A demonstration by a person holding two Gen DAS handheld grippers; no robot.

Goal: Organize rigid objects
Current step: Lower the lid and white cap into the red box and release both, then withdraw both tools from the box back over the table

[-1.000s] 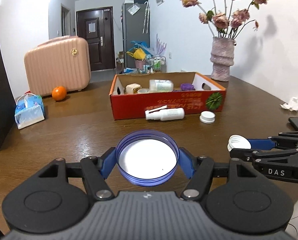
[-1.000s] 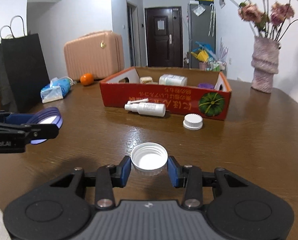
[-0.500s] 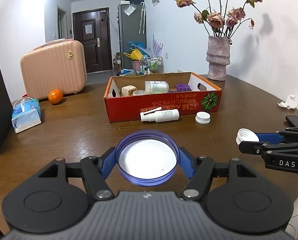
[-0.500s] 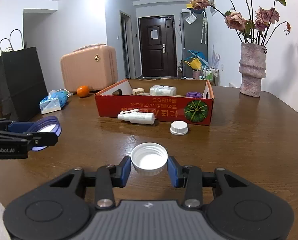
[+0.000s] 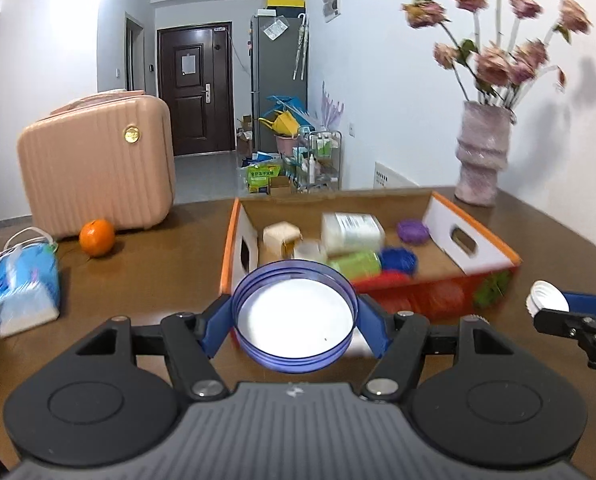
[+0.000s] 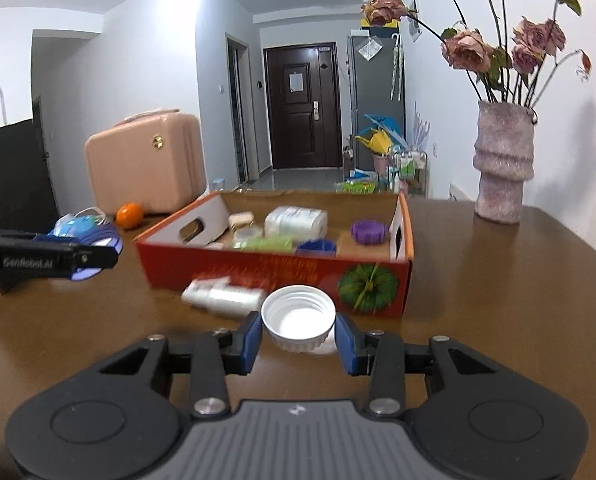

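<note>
My left gripper [image 5: 293,328] is shut on a wide blue-rimmed lid [image 5: 293,320] and holds it in the air just before the near wall of the red cardboard box [image 5: 486,248]. My right gripper [image 6: 298,328] is shut on a white screw cap [image 6: 298,316], also raised, in front of the box [image 6: 281,276]. The box holds a white bottle [image 5: 352,232], a green bottle [image 5: 356,264], blue [image 5: 398,260] and purple [image 5: 413,231] caps and small jars. A white spray bottle [image 6: 221,296] lies on the table before the box.
A pink vase of dried roses [image 6: 502,168] stands at the back right of the brown table [image 6: 498,280]. An orange [image 5: 96,237], a pink suitcase [image 5: 97,168], a tissue pack [image 5: 23,288] and a black bag [image 6: 13,176] are on the left.
Both grippers rose and moved forward toward the box, each still holding its lid. The box interior now shows from above.
</note>
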